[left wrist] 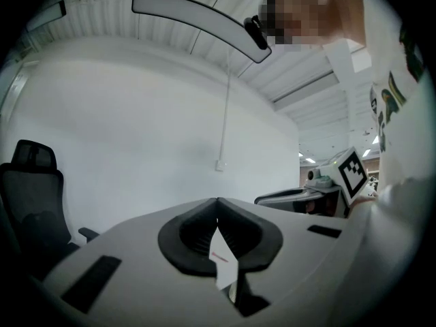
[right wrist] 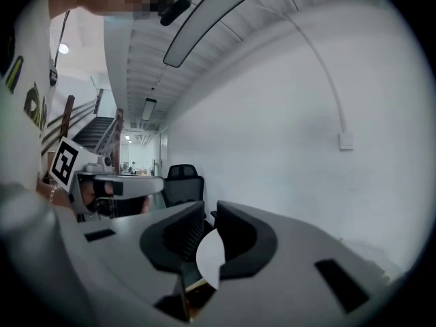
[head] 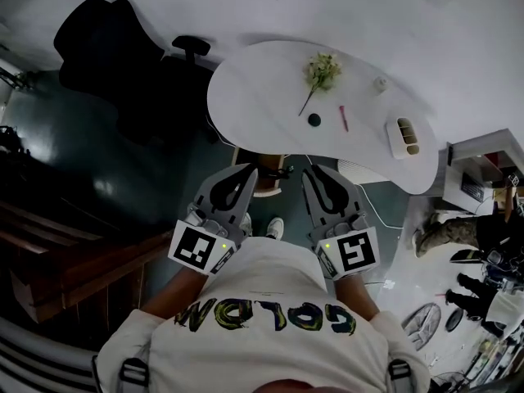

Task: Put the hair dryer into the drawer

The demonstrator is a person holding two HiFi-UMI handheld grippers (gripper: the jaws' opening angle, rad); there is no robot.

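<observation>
I see no hair dryer and no drawer that I can make out in any view. In the head view my left gripper (head: 248, 172) and right gripper (head: 313, 173) are held side by side in front of the person's chest, pointing toward a white curved table (head: 254, 97). Both are shut with nothing between the jaws. The left gripper view shows its jaws (left wrist: 217, 200) closed against a bare white wall, with the right gripper (left wrist: 306, 195) beside it. In the right gripper view, the jaws (right wrist: 208, 208) are closed and empty.
The table carries a small flower sprig (head: 321, 72), a dark round thing (head: 314, 119), a red pen (head: 344, 118) and a white slotted holder (head: 404, 136). A black office chair (head: 115, 56) stands left of it. Wooden steps (head: 65, 252) lie left, clutter (head: 479, 236) right.
</observation>
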